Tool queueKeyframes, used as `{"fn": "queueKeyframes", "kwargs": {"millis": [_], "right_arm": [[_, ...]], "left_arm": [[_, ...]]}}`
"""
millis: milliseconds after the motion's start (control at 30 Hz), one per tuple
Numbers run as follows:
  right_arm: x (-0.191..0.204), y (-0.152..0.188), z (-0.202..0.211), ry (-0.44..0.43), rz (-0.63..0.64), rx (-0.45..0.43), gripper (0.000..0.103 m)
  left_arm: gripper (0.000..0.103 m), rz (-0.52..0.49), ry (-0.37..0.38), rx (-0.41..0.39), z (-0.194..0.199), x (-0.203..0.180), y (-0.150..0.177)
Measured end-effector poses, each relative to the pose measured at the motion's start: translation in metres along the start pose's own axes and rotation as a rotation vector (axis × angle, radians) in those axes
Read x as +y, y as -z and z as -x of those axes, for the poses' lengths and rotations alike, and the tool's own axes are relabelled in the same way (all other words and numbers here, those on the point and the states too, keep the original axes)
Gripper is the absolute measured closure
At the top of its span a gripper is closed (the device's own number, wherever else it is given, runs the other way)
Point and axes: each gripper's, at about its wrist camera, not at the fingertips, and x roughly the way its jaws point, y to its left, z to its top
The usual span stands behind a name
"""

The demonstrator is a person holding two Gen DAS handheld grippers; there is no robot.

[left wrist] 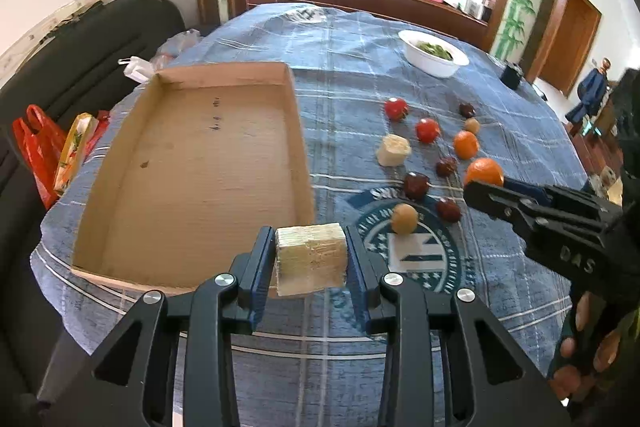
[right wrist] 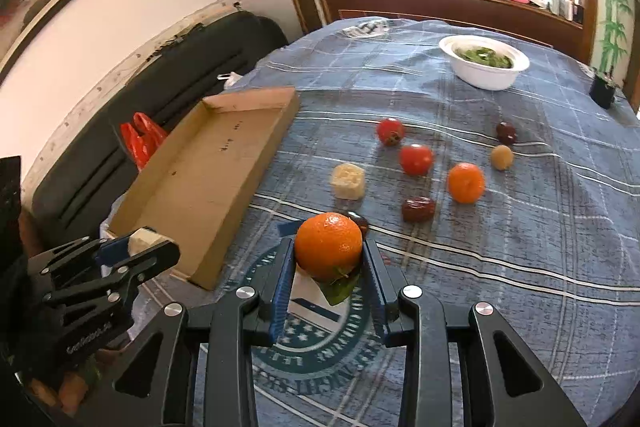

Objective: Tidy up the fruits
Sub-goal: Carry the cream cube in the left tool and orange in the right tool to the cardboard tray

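Note:
My left gripper [left wrist: 310, 247] is shut on a pale yellow block-shaped fruit piece [left wrist: 311, 259], held above the cloth just right of the near corner of the cardboard tray [left wrist: 192, 163]. My right gripper [right wrist: 329, 259] is shut on an orange [right wrist: 329, 245] with a green leaf under it, lifted over the round emblem on the cloth. In the left wrist view the right gripper [left wrist: 486, 189] shows at the right with the orange [left wrist: 485, 171]. Loose on the cloth lie two red fruits [right wrist: 416, 159], a second orange [right wrist: 465, 182], a pale chunk [right wrist: 348, 181], dark dates [right wrist: 418, 209] and small tan fruits [right wrist: 502, 157].
The tray stands empty at the left of the blue checked tablecloth [right wrist: 520, 267]. A white bowl [right wrist: 484, 73] of greens sits at the far right, a small black box [right wrist: 602, 89] beyond it. A dark sofa [left wrist: 80, 59] with red plastic bags [left wrist: 38, 147] borders the table's left edge.

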Motion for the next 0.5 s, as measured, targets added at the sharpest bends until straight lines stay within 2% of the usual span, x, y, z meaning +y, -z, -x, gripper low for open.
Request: {"fn": "queueKeyframes", "kwargs": {"millis": [300, 500], "right_arm": [[0.064, -0.018, -0.027, -0.170, 0.091, 0.027, 0.069], [0.119, -0.027, -0.073, -0.241, 0.178, 0.102, 0.070]], "left_arm": [[0.071, 0.145, -0.105, 0.007, -0.012, 0.074, -0.016], [0.071, 0.171, -0.170, 0.033, -0.030, 0.102, -0.018]]}}
